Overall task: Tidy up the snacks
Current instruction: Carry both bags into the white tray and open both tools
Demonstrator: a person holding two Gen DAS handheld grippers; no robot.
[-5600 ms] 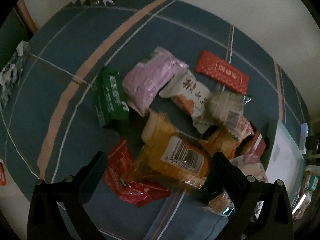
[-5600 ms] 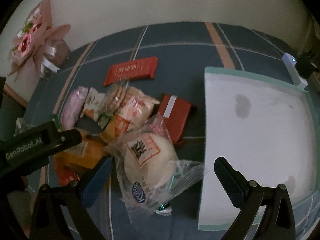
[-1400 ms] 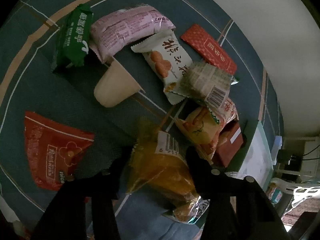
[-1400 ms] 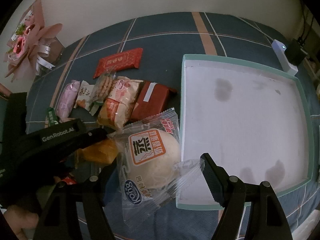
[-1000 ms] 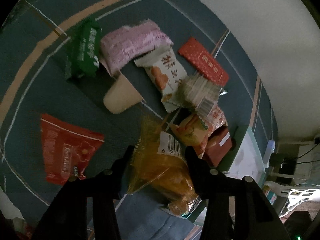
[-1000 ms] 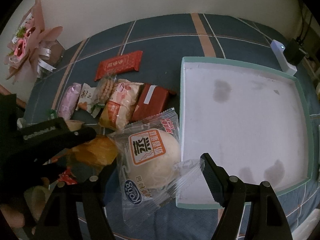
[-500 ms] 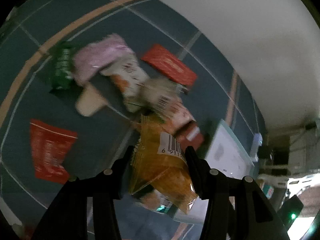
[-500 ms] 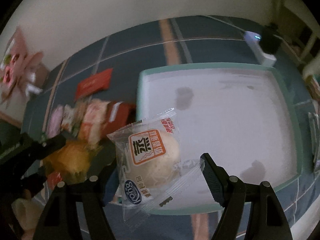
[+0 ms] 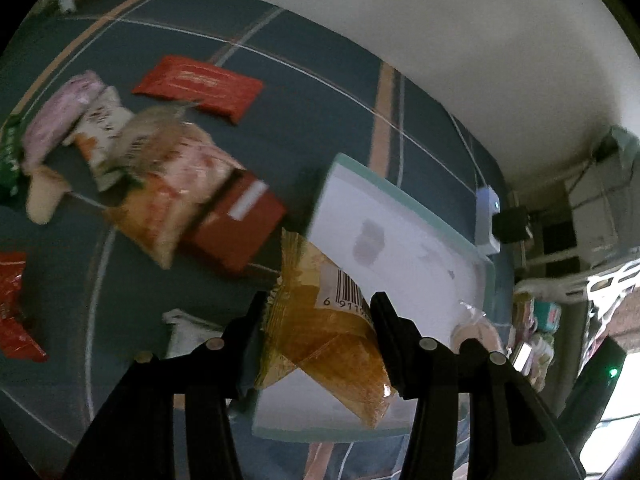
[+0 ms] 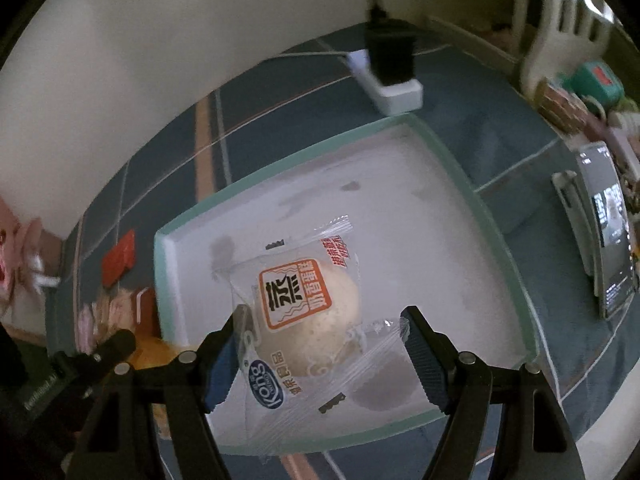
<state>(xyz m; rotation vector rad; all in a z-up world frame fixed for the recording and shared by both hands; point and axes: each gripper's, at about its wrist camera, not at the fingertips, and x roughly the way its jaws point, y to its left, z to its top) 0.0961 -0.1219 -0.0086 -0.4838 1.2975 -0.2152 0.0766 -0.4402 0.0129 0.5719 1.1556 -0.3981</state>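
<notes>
My left gripper [image 9: 320, 307] is shut on an orange snack packet [image 9: 316, 340] with a barcode, held above the near left corner of the white tray with a teal rim [image 9: 404, 197]. My right gripper [image 10: 322, 324] is shut on a clear-wrapped steamed bun packet [image 10: 308, 304], hanging over the middle of the same tray [image 10: 464, 172]. The tray floor shows only stains. In the right wrist view the left gripper's finger [image 10: 114, 344] stands at the tray's left edge.
Several packets lie left of the tray on the blue plaid cloth: a flat red packet [image 9: 200, 84], a pink one [image 9: 60, 112], a dark red box [image 9: 240, 224], a red bag [image 9: 12, 308]. A white power strip with a black plug [image 10: 392, 80] and a phone [image 10: 608, 232] lie beyond the tray.
Both grippers have swung right, away from the snack pile, to over the tray, each keeping its packet. Both wrists rolled on the way.
</notes>
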